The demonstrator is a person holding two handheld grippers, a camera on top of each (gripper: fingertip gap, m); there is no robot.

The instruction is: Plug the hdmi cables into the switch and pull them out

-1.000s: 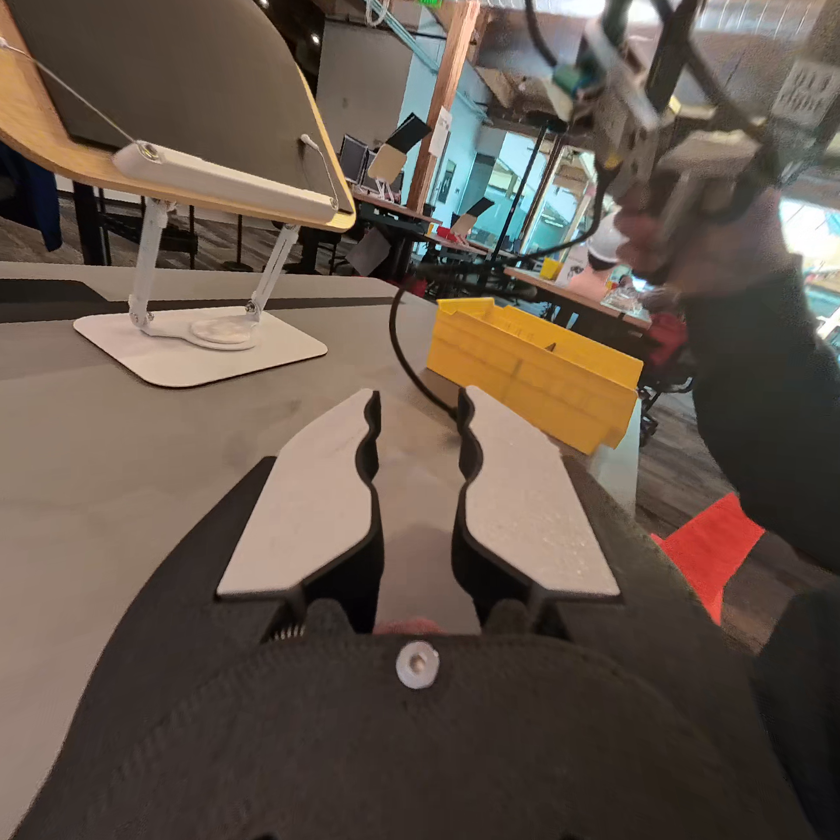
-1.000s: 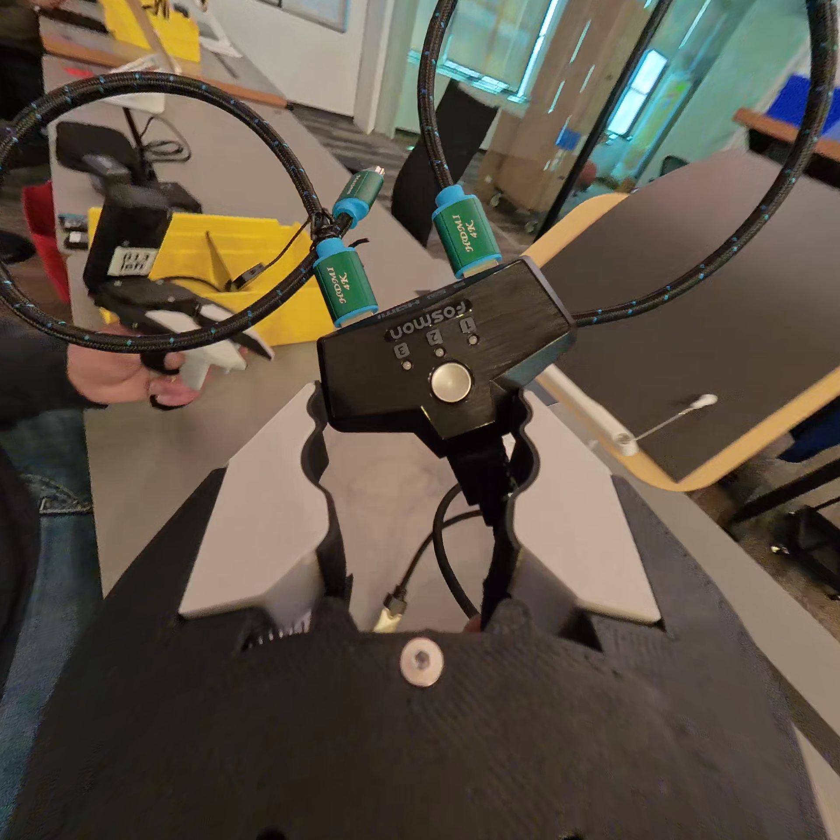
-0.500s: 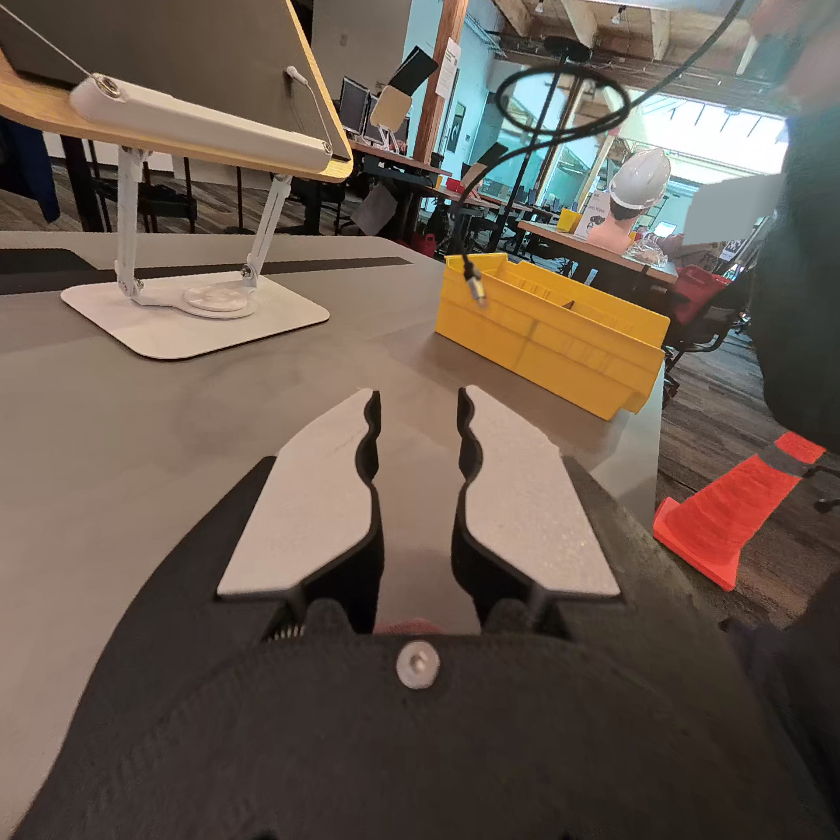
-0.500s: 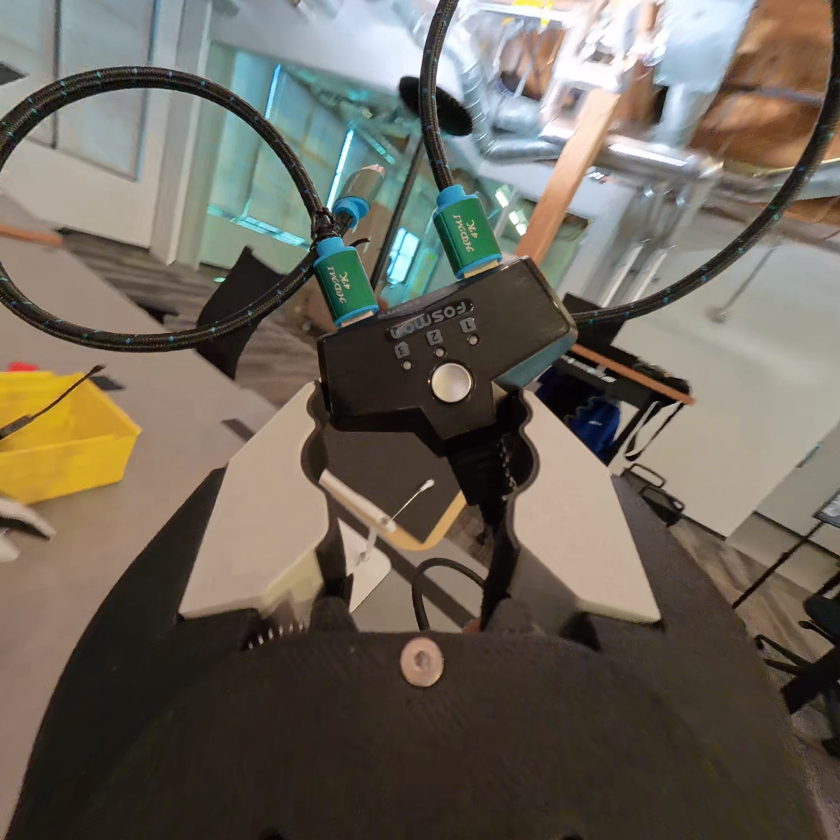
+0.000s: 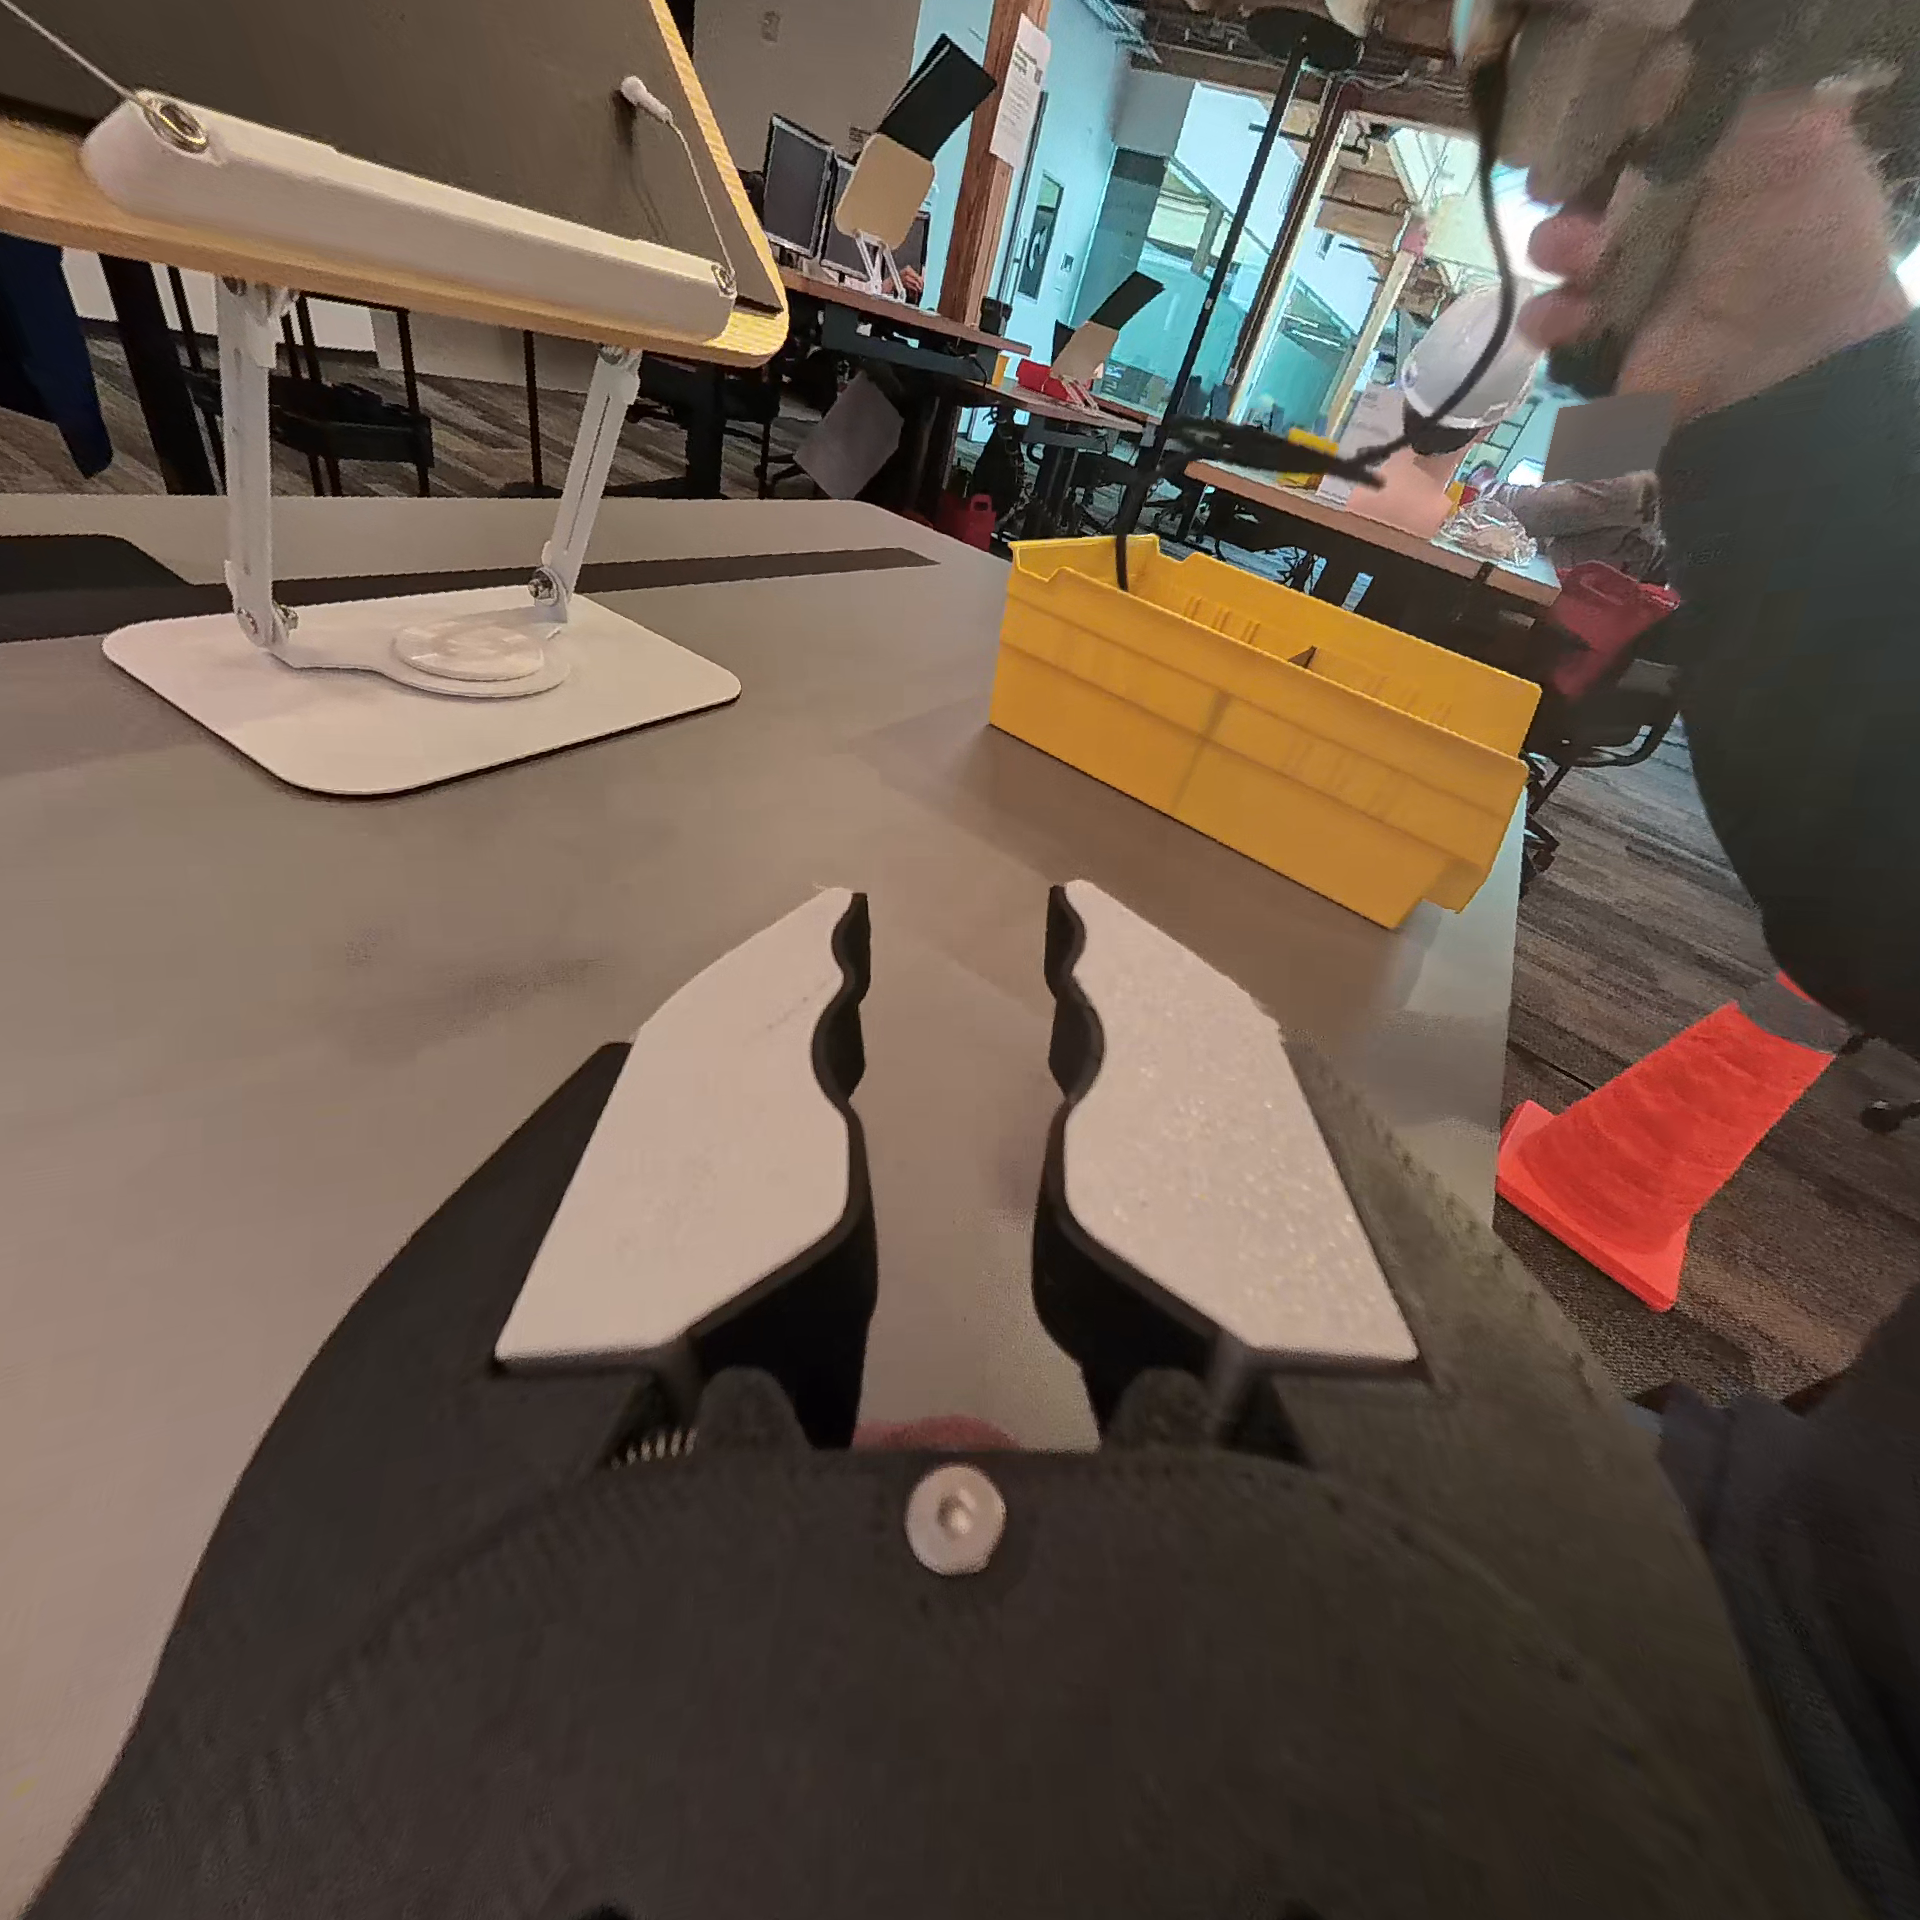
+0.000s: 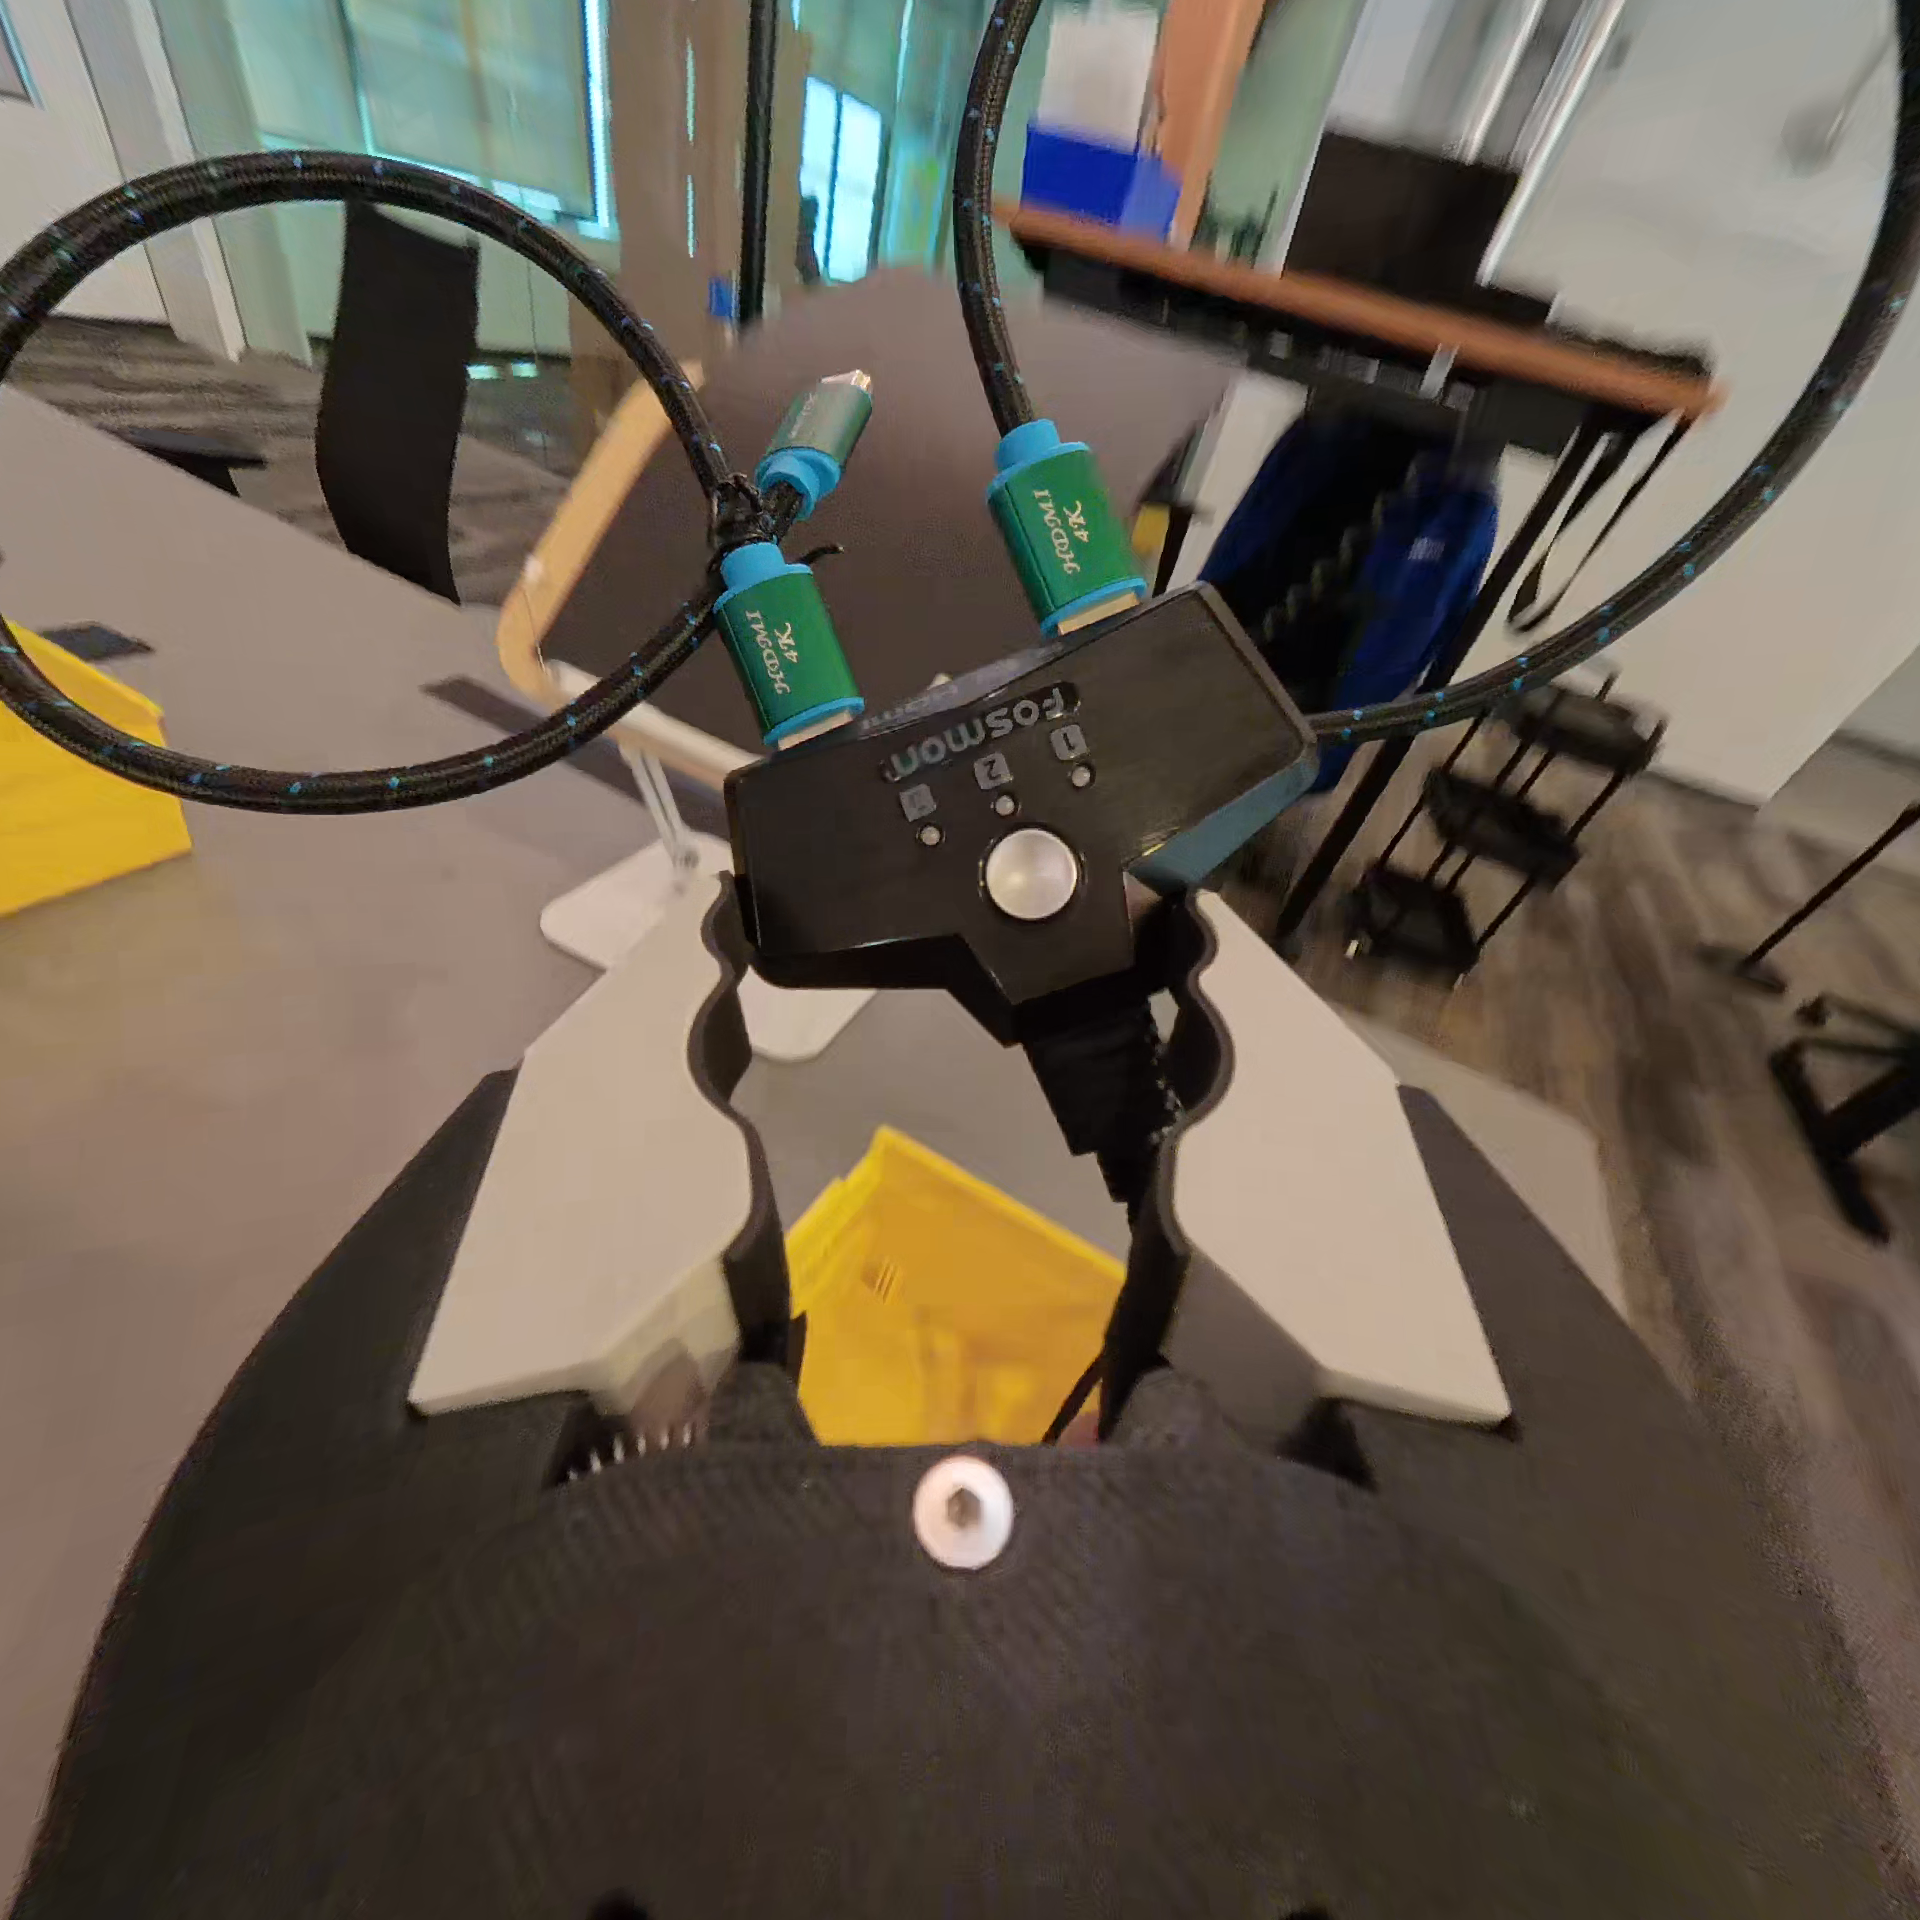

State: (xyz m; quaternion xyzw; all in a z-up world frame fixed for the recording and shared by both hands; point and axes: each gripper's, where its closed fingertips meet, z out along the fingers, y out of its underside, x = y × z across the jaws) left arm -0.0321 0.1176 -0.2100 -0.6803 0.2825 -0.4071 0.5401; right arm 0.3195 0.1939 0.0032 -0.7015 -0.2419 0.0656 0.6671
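My right gripper [image 6: 961, 914] is shut on the narrow neck of a black HDMI switch [image 6: 1039, 769] and holds it up in the air. Two green HDMI plugs sit in its ports, one at the left [image 6: 790, 665] and one at the right [image 6: 1065, 540]. A third green plug [image 6: 821, 416] hangs free, tied to the left braided black cable [image 6: 312, 177]. My left gripper [image 5: 954, 904] is open and empty, low over the grey table [image 5: 312, 1039]. In the left wrist view the right gripper [image 5: 1621, 125] is blurred at the top right, in a person's hand.
A yellow bin [image 5: 1247, 727] stands near the table's right edge; it shows below the switch [image 6: 935, 1299]. A thin black cable [image 5: 1496, 260] hangs towards the bin. A tilted board on a white stand [image 5: 416, 686] is at the left. An orange cone [image 5: 1662, 1132] lies on the floor. There is about 40 cm between the tips of the two grippers.
My right gripper has swung with the switch from facing the ceiling to over the yellow bin. The thin cable's end has dropped to the bin. My left gripper has barely moved.
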